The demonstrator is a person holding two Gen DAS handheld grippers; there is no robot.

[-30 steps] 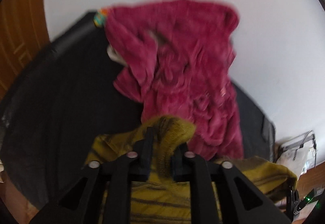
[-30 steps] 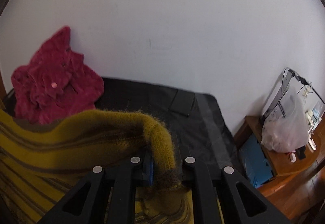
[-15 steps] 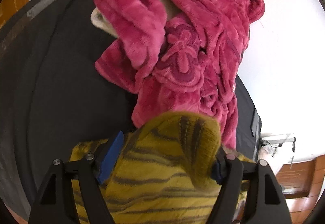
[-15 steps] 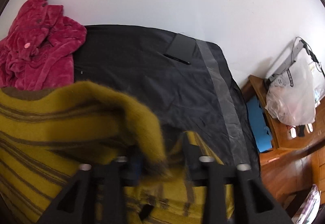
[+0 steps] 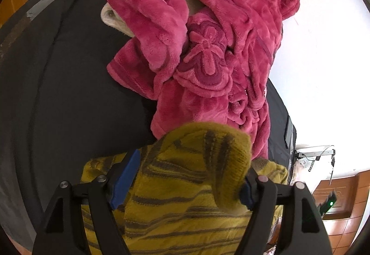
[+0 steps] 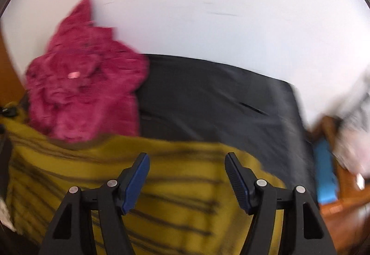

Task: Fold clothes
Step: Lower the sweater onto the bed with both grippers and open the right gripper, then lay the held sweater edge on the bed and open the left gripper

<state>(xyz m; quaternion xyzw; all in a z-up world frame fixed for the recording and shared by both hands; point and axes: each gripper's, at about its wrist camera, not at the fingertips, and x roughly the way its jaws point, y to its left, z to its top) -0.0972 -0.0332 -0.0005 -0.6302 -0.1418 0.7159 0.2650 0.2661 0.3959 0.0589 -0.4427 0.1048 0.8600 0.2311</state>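
Both sets of tongs stand wide open over a mustard striped sweater (image 5: pixel 185 197) lying on the black-covered bench (image 5: pixel 57 93): the left tongs (image 5: pixel 185 176) straddle a raised fold, the right tongs (image 6: pixel 187 176) grip nothing. A crimson fleece robe (image 5: pixel 203 46) is heaped just behind, touching the sweater.

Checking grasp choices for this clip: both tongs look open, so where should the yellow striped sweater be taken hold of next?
Grip the raised hump of the yellow striped sweater that stands between the open left tongs, closing from its two sides, since that fold already stands proud of the flat cloth. The right tongs, also open, would likely do best coming down on the sweater's far edge beside the pink robe.
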